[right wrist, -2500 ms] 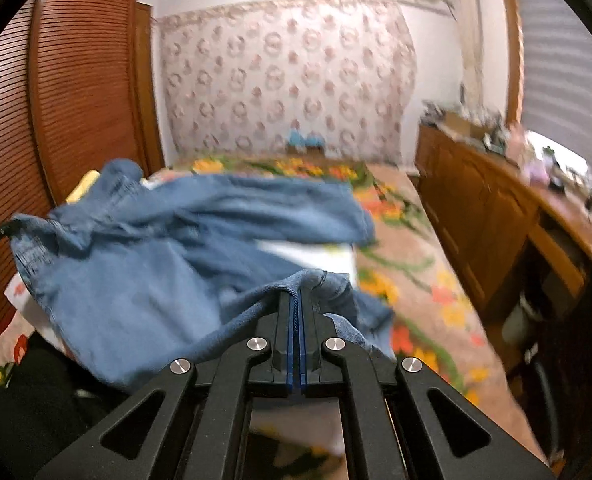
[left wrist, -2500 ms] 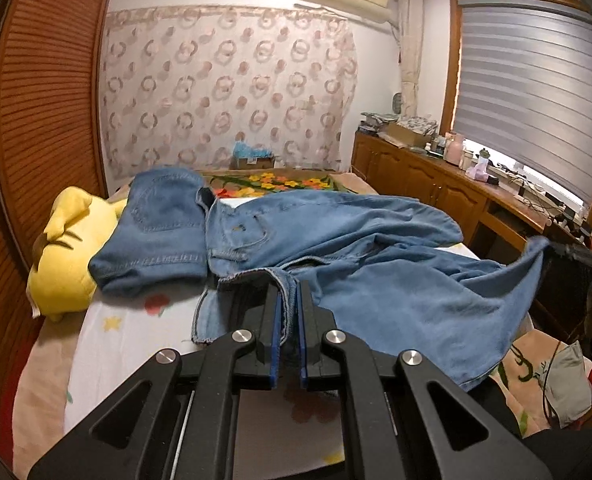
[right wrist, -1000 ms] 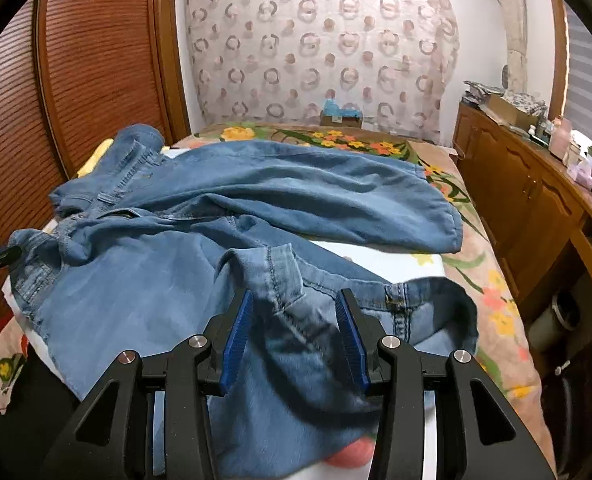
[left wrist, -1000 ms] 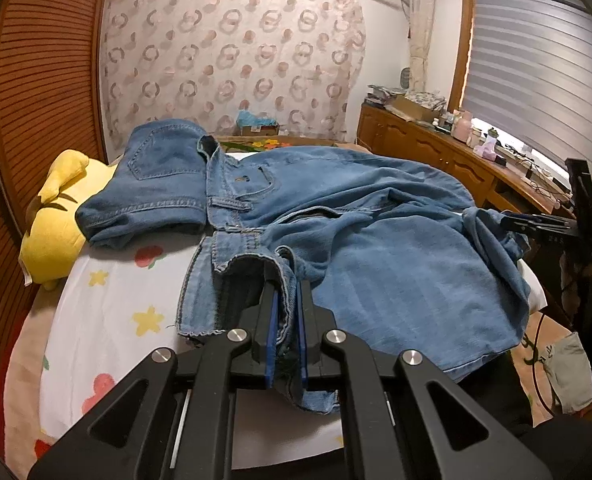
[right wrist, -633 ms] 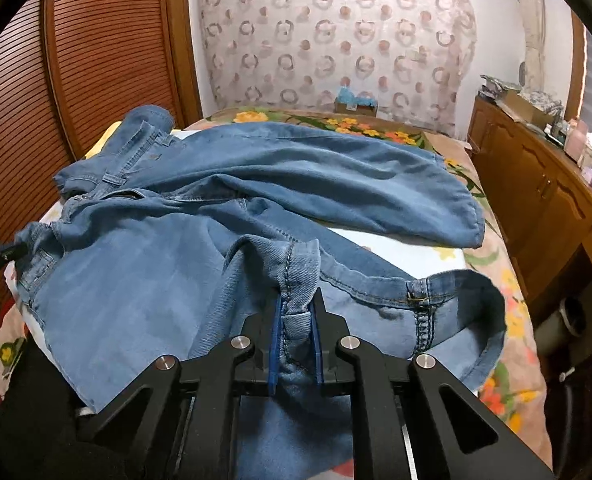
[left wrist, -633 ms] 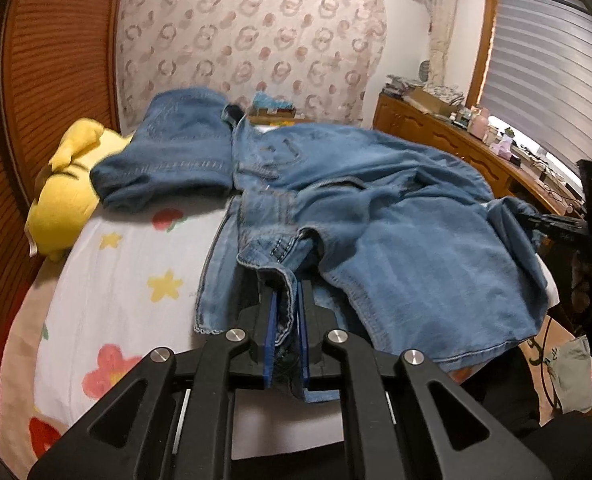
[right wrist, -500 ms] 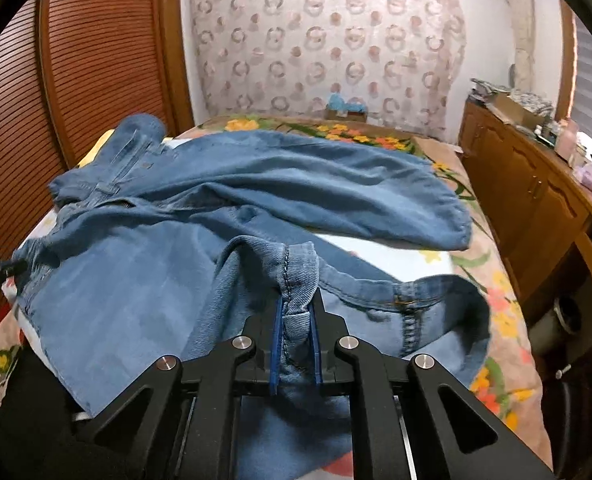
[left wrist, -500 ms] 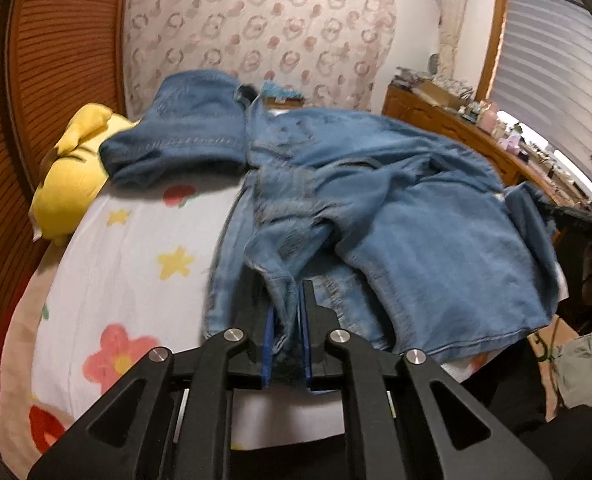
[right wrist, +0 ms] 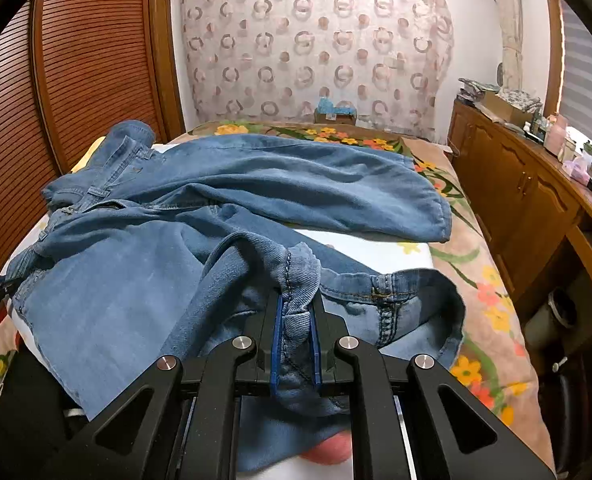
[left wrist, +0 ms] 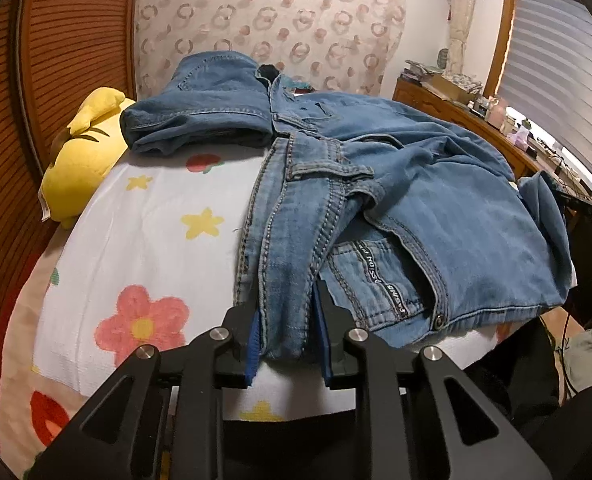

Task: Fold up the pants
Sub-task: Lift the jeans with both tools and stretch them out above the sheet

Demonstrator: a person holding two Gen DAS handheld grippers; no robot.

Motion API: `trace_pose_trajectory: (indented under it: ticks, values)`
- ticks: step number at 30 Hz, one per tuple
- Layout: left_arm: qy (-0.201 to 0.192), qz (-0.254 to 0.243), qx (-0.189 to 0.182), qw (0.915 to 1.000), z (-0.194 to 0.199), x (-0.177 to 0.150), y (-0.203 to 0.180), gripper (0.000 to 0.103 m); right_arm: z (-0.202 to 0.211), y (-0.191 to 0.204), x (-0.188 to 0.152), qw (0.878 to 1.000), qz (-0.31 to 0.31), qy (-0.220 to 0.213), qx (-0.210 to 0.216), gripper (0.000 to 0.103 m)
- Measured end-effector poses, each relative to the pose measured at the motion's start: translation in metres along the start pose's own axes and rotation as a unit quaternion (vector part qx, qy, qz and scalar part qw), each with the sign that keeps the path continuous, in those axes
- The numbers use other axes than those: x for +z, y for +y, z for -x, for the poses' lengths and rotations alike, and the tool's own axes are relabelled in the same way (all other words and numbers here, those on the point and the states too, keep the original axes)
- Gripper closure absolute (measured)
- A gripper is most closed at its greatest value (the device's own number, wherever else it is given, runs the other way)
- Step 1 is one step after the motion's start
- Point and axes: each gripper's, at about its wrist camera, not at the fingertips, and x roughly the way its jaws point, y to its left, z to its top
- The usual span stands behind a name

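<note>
Light blue jeans (left wrist: 435, 208) lie spread and rumpled across the bed. My left gripper (left wrist: 288, 316) sits low at the bed's near edge. Its jaws are opening, and the jeans' waistband (left wrist: 288, 264) lies between the blue pads, which no longer squeeze it. In the right wrist view the jeans (right wrist: 256, 184) stretch away over the bed, one leg lying flat across the far side. My right gripper (right wrist: 296, 308) is shut on a bunched fold of a hem (right wrist: 299, 276) at the near edge.
Another pair of jeans, folded (left wrist: 204, 112), rests beside a yellow plush toy (left wrist: 76, 152) at the far left. The flowered white sheet (left wrist: 148, 248) is bare on the left. A slatted wooden door (right wrist: 76, 80) runs along the left, and a cluttered wooden cabinet (right wrist: 515, 184) stands on the right.
My left gripper has sunk to the bed with the waistband and its jaws have parted. The right gripper, open a second ago, has shut on the hem fold and stayed put.
</note>
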Motion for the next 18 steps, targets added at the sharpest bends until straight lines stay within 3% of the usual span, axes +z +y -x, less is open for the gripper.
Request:
trace_pose_trajectory:
  ticks: [1,3,5,12,18]
  values:
    - [-0.001,-0.001,0.0,1.0,0.0,0.001,0.0,0.079,0.002,-0.001,0.0,1.0,-0.002,-0.005,-0.001,0.092]
    - [-0.002,-0.002,-0.01,0.9999,0.0,0.003,0.0,0.09,0.009,-0.003,0.002,1.0,-0.005,-0.02,-0.007,0.093]
    - [-0.015,-0.006,-0.013,0.9998,0.007,0.012,-0.003,0.093,0.016,-0.006,0.005,0.999,-0.007,-0.036,-0.012,0.094]
    - [-0.09,-0.036,-0.027,0.9949,0.048,0.08,-0.019,0.094,0.042,-0.042,0.035,0.994,-0.025,-0.095,-0.044,0.094]
    - [-0.125,-0.046,-0.023,0.9908,0.051,0.132,-0.025,0.094,0.053,-0.075,0.047,0.988,-0.051,-0.127,-0.07,0.095]
